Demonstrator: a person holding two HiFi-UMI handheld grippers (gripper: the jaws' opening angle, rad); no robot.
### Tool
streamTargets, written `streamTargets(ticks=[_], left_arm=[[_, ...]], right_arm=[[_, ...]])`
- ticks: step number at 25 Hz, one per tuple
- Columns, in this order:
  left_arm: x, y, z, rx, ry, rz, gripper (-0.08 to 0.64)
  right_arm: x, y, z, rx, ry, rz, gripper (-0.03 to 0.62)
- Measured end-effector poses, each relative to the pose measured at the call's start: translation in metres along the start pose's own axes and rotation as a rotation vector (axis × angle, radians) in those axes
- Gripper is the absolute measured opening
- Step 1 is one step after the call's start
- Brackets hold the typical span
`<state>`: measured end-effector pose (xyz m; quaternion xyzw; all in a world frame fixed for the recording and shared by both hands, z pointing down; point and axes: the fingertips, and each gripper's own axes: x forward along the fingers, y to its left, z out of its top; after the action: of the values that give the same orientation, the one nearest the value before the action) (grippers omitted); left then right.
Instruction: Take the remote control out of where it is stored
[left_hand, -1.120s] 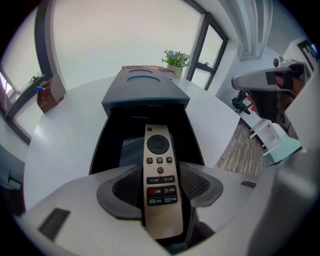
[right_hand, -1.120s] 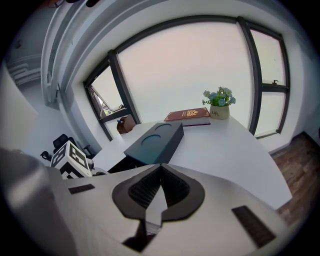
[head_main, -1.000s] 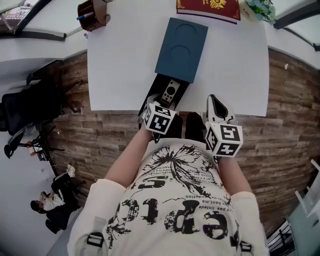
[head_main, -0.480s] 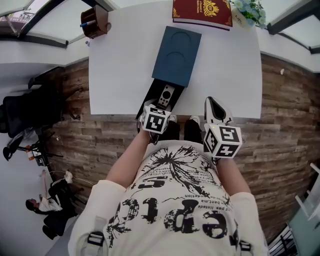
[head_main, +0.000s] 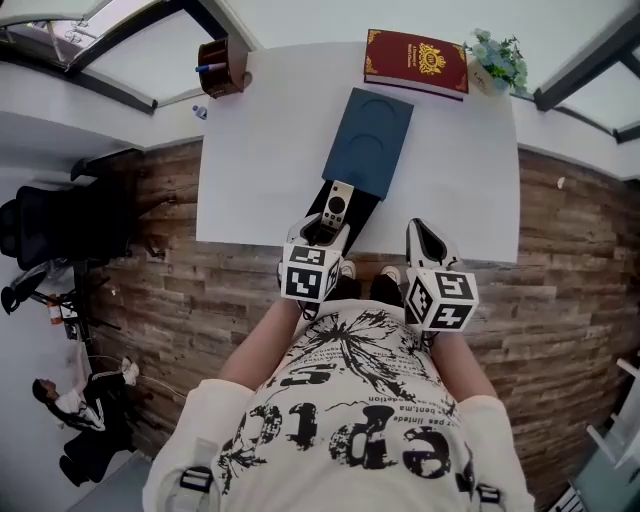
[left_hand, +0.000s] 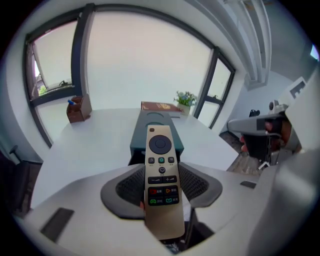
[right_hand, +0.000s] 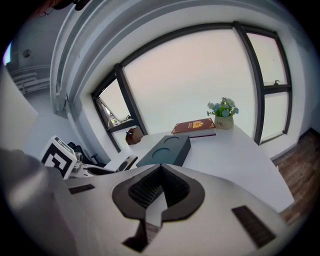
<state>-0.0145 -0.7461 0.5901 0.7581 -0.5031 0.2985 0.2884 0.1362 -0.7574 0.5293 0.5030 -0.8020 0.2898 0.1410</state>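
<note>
A gold remote control (left_hand: 161, 175) with a round pad and coloured buttons stands between the pads of my left gripper (left_hand: 161, 187), which is shut on its lower half. In the head view the remote (head_main: 338, 203) lies over the black drawer (head_main: 363, 208), pulled out of the dark teal box (head_main: 368, 142) at the table's near edge. My left gripper (head_main: 320, 228) is at the remote's near end. My right gripper (head_main: 425, 238) is at the table's near edge, right of the drawer. Its jaws are shut with nothing between them (right_hand: 159, 187).
On the white table (head_main: 460, 170), a red book (head_main: 416, 60) and a small potted plant (head_main: 497, 58) stand at the far edge, and a brown pen holder (head_main: 224, 62) at the far left corner. Wood floor lies on both sides, with a black chair (head_main: 55, 215) at left.
The left gripper has taken the near end of the remote, which now sits raised over the drawer instead of lying in it. The right gripper has stayed at the table edge.
</note>
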Motion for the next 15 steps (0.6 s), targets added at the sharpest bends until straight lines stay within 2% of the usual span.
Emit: streamTargets(ticks=[3,6,15], left_arm=[[-0.027,-0.005,0.037,0.0,-0.165,-0.01,0.219],[-0.054,-0.017,0.071,0.044,-0.327,-0.024,0.219],[-0.119,-0.03,0.144,0.083,-0.679,-0.044,0.219]], right_arm=[[-0.003,0.01,0.009,-0.039,-0.021,0.003,0.002],[-0.006,0.018,0.016,-0.071,-0.037,0.005,0.002],[-0.016,0.026,0.051,-0.147,-0.13,-0.009,0.002]])
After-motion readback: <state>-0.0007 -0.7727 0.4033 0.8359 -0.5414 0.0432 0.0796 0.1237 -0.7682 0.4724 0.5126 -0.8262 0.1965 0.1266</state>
